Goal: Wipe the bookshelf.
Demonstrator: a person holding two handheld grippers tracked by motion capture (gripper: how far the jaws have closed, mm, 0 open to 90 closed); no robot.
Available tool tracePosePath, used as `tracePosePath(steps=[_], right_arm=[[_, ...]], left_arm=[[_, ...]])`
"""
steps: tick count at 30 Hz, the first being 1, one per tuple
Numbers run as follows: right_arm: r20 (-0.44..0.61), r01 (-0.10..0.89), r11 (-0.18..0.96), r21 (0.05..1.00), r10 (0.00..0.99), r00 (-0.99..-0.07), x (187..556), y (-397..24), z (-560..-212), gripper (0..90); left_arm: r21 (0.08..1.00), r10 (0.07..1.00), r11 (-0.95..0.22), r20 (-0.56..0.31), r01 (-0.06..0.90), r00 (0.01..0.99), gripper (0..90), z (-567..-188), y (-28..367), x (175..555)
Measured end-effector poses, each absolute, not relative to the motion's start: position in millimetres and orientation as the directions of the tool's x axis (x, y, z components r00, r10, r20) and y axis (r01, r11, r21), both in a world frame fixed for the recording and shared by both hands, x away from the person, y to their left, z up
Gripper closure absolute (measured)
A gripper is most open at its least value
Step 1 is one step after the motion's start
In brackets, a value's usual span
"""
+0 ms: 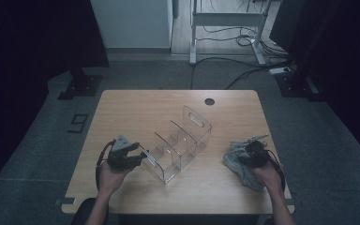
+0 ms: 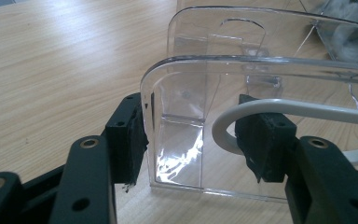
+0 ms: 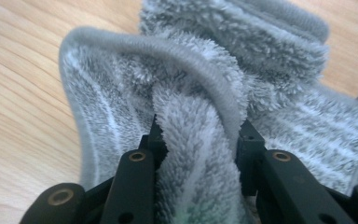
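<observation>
- Left hand-held gripper point(image 1: 138, 154) at near-left of the light wooden tabletop point(image 1: 136, 105), jaws half-wide, set either side of the near end wall of a clear acrylic divided organiser point(image 1: 183, 140). Left pad touches the wall's edge; right pad sits w/ a white cable looped across it; can't tell if it presses.
- Organiser stands upright mid-tabletop, running diagonally from near-left to far-right, w/ cut-out handle at far end.
- Right hand-held gripper point(image 1: 246, 151) at near-right, jaws pinched on a raised fold of a grey fluffy striped towel point(image 1: 238, 164).
- Towel lies crumpled on tabletop at near-right, well apart from organiser.
</observation>
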State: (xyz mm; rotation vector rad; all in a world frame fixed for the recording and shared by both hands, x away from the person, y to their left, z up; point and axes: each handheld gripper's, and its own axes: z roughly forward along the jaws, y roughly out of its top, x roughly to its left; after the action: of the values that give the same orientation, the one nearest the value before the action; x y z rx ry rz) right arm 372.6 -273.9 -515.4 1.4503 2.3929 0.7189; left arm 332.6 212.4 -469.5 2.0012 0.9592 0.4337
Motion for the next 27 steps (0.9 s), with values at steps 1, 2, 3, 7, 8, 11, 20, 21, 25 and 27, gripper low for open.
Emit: tracePosePath(steps=[1, 2, 3, 7, 8, 11, 20, 21, 25, 27], right_arm=[[0.051, 0.75, 0.37, 0.549, 0.88, -0.471, 371.1, -274.7, -512.0, 66.7], [0.061, 0.743, 0.359, 0.565, 0.88, -0.472, 369.3, -275.4, -508.5, 66.6], [0.064, 0.733, 0.355, 0.581, 0.877, -0.475, 367.7, -275.9, -505.4, 66.5], [0.069, 0.706, 0.348, 0.617, 0.87, -0.488, 362.7, -275.2, -496.2, 66.4], [0.068, 0.697, 0.35, 0.625, 0.866, -0.496, 361.9, -274.3, -494.0, 66.4], [0.07, 0.671, 0.355, 0.651, 0.852, -0.518, 360.7, -269.8, -485.6, 66.3], [0.058, 0.61, 0.378, 0.696, 0.818, -0.573, 364.8, -248.1, -465.1, 65.6], [0.054, 0.608, 0.38, 0.697, 0.818, -0.573, 366.5, -245.8, -463.9, 65.6], [0.052, 0.596, 0.387, 0.703, 0.809, -0.586, 375.4, -236.4, -459.2, 65.3], [0.045, 0.595, 0.394, 0.701, 0.807, -0.588, 379.5, -231.7, -457.2, 65.2]], left_arm=[[0.817, 0.763, -0.342, -0.048, 0.465, 0.645, 44.6, -469.6, 212.3, 331.8], [0.816, 0.762, -0.343, -0.048, 0.465, 0.646, 44.6, -469.6, 212.3, 331.0], [0.816, 0.76, -0.344, -0.049, 0.465, 0.648, 44.6, -469.6, 212.3, 330.4], [0.817, 0.756, -0.343, -0.052, 0.463, 0.653, 44.6, -470.0, 212.5, 328.3], [0.817, 0.756, -0.343, -0.053, 0.463, 0.653, 44.6, -470.1, 212.6, 328.1], [0.819, 0.755, -0.339, -0.056, 0.462, 0.653, 44.6, -470.5, 212.8, 327.6], [0.821, 0.749, -0.338, -0.061, 0.461, 0.659, 44.6, -470.9, 213.7, 328.2], [0.821, 0.749, -0.338, -0.061, 0.46, 0.66, 44.6, -471.0, 213.8, 328.2], [0.822, 0.747, -0.337, -0.063, 0.459, 0.662, 44.6, -471.2, 214.3, 328.4], [0.821, 0.747, -0.338, -0.064, 0.46, 0.662, 44.6, -471.2, 214.4, 328.6]])
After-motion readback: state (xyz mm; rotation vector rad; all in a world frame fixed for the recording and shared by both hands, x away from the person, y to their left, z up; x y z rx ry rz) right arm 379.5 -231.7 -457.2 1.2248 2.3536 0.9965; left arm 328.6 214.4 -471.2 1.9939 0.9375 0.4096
